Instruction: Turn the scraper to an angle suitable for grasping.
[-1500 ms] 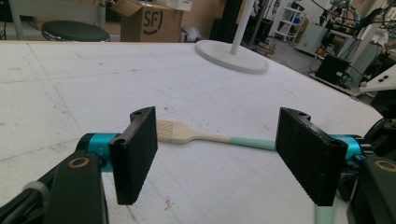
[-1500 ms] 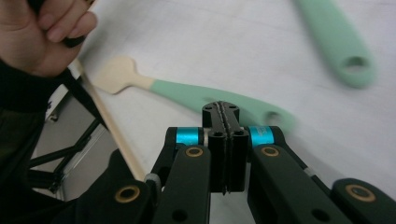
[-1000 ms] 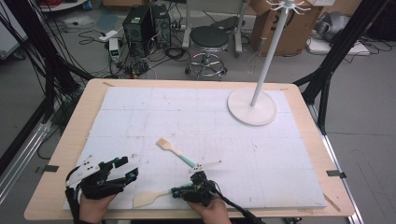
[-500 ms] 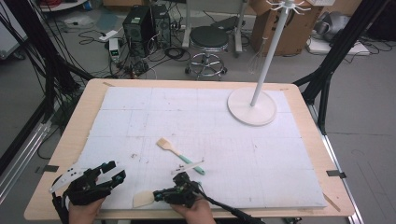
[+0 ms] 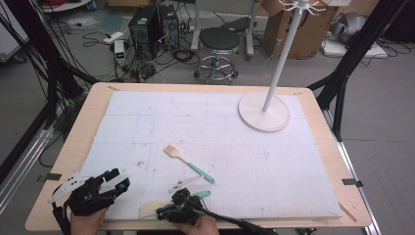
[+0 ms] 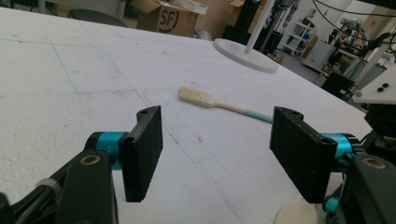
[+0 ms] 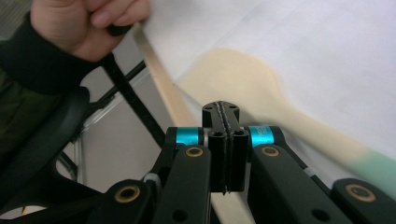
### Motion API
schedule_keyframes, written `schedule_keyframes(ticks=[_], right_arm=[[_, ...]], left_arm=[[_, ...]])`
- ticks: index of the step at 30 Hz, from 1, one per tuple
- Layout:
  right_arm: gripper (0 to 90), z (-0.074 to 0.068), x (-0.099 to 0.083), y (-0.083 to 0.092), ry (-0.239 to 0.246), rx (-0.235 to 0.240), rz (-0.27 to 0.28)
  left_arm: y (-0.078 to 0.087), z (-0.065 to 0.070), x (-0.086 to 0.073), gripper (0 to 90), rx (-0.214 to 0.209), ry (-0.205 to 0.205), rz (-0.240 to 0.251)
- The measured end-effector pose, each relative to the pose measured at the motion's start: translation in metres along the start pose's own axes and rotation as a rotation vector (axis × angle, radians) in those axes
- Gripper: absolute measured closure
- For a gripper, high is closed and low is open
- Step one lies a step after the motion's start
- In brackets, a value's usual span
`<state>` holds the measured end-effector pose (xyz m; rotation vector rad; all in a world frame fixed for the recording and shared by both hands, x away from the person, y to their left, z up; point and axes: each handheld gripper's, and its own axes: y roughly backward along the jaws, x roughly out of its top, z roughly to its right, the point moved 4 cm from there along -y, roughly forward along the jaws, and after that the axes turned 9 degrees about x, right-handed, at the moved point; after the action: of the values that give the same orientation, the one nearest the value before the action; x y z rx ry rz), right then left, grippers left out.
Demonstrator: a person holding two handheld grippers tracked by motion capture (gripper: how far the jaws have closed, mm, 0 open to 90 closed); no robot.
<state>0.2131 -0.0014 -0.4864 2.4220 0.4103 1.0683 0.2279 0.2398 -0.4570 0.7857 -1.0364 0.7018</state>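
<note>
Risk: right gripper (image 7: 223,122), jaws pressed together on nothing beside the wooden spatula (image 7: 261,98) at the table edge (image 7: 161,79), could nudge it off; left gripper (image 6: 215,144) gapes, holding nothing.

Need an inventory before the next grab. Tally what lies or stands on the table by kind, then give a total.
Brush: 1
Spatula: 1
Rack: 1
Total: 3
Both utensils have pale wooden heads and mint green handles; the rack is white. The spatula lies at the near edge beside the right gripper.
</note>
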Motion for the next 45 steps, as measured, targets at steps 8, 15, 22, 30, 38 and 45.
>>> schedule_keyframes(ticks=[8,15,22,30,38,45], right_arm=[[90.0,0.011,0.003,0.007,-0.025,-0.004,0.013],[90.0,0.020,0.012,0.009,-0.037,-0.033,0.040],[90.0,0.025,0.019,0.008,-0.060,-0.053,0.061],[90.0,0.035,0.028,0.017,-0.063,-0.110,0.062],[90.0,0.041,0.023,0.029,-0.047,-0.166,0.057],[90.0,0.057,0.010,0.062,-0.106,-0.195,0.098]], left_arm=[[-0.002,0.001,0.000,35.3,0.003,-0.004,-0.004],[-0.002,0.000,0.000,35.3,0.003,-0.001,-0.003],[-0.001,-0.001,0.000,35.3,0.005,0.005,0.000],[0.000,-0.001,0.000,35.3,0.005,0.006,0.004],[0.000,-0.002,0.000,35.3,0.005,0.006,0.004],[-0.001,-0.001,0.000,35.3,0.002,0.004,0.001]])
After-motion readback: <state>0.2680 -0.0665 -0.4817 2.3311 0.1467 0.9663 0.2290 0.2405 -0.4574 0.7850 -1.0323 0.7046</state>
